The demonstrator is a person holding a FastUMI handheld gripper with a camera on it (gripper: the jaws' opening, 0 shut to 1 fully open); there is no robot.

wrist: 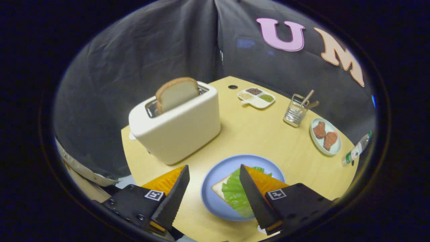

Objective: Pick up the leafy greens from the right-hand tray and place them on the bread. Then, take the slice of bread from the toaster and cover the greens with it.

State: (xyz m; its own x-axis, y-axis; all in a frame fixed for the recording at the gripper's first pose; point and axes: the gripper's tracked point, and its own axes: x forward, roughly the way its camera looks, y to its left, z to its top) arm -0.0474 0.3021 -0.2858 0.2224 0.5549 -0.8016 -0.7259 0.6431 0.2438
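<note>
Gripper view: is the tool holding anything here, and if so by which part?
Nothing is held. The tool is open, its fingers spread with nothing between them, above the blue plate where the greens lie on the bread.

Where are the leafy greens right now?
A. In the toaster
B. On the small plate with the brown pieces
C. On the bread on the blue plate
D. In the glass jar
C: the leafy greens lie on the bread on the blue plate, under the open, empty hand-held gripper.
</note>
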